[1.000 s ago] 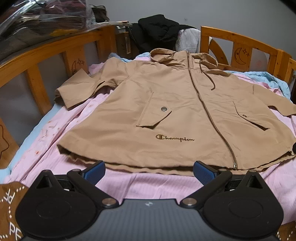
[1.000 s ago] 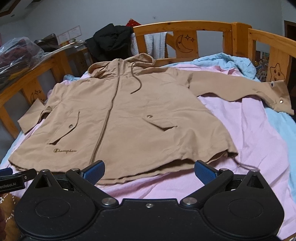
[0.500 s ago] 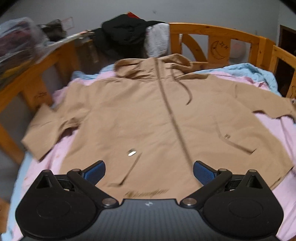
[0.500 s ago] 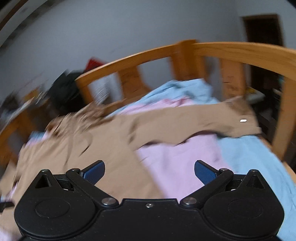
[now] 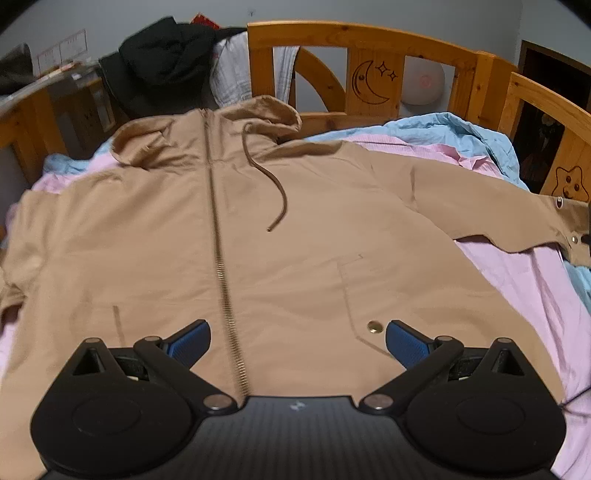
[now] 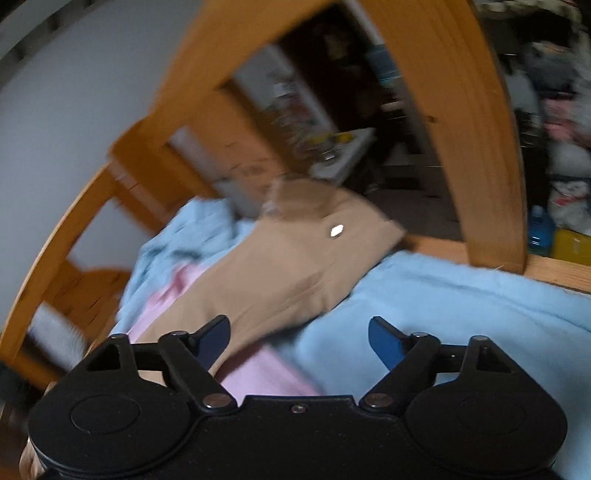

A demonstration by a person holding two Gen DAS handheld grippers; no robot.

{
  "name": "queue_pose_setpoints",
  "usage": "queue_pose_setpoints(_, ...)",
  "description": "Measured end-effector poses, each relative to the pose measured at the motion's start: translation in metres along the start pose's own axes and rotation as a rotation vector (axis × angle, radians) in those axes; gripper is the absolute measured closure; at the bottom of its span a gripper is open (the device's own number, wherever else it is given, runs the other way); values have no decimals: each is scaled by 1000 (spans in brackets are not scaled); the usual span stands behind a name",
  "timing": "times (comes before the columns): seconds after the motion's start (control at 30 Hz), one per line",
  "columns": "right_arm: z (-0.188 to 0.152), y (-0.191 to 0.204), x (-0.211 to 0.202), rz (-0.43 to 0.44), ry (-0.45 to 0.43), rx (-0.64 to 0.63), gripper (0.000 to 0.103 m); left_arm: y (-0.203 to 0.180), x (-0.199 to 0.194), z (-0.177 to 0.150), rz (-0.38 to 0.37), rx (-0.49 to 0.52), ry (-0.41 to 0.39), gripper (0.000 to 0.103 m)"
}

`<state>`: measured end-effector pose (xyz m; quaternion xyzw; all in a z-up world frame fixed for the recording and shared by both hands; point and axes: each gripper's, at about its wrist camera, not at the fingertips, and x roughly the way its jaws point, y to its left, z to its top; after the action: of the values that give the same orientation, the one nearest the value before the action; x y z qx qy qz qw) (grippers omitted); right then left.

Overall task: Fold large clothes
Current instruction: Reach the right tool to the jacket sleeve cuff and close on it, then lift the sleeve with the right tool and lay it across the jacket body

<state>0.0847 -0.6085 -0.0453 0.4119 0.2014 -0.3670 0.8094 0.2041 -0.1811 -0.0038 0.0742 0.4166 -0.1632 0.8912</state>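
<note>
Broadly: tan jacket [image 5: 303,236] spread flat, front up, on the bed [image 5: 524,280], its zipper [image 5: 221,266] between the left gripper [image 5: 297,341] jaws. Sleeve cuff [image 6: 317,243] ahead of the right gripper [image 6: 299,338]. Both jaws spread wide, gripping nothing.

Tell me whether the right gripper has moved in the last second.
Yes. The right gripper, jaws open, has swung rightward from the jacket's hem to its right sleeve cuff, with the wooden bed rail now close ahead.

Tan jacket [image 5: 314,229] w/ brass zip; pink sheet [image 5: 524,273], lt-blue blanket [image 6: 443,306]; orange wood bedframe [image 5: 369,33]; black clothes [image 5: 162,62].
</note>
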Motion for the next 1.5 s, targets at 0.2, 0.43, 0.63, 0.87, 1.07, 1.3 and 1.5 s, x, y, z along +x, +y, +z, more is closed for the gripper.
queue_pose_setpoints(0.2,9,-15,44,-47,15,165,28,-6,20,9,-3,-6,10,0)
queue_pose_setpoints(0.43,10,-7,49,-140,-87,136,35,-15,27,15,-6,2,24,0)
queue_pose_setpoints(0.63,6,-4,58,-160,-150,126,54,-25,25,11,-13,37,36,0)
queue_pose_setpoints(0.87,1,-13,56,-159,-190,78,98,-31,24,12,-19,52,21,1)
queue_pose_setpoints(1.07,-6,-7,32,-117,-244,-14,101,-40,33,17,-47,37,21,1)
queue_pose_setpoints(1.3,-13,37,0,-6,-365,-292,103,-43,29,45,-129,-43,5,1)
queue_pose_setpoints(1.5,-32,107,-45,297,-467,-584,103,-12,-10,98,-319,-102,-115,1)
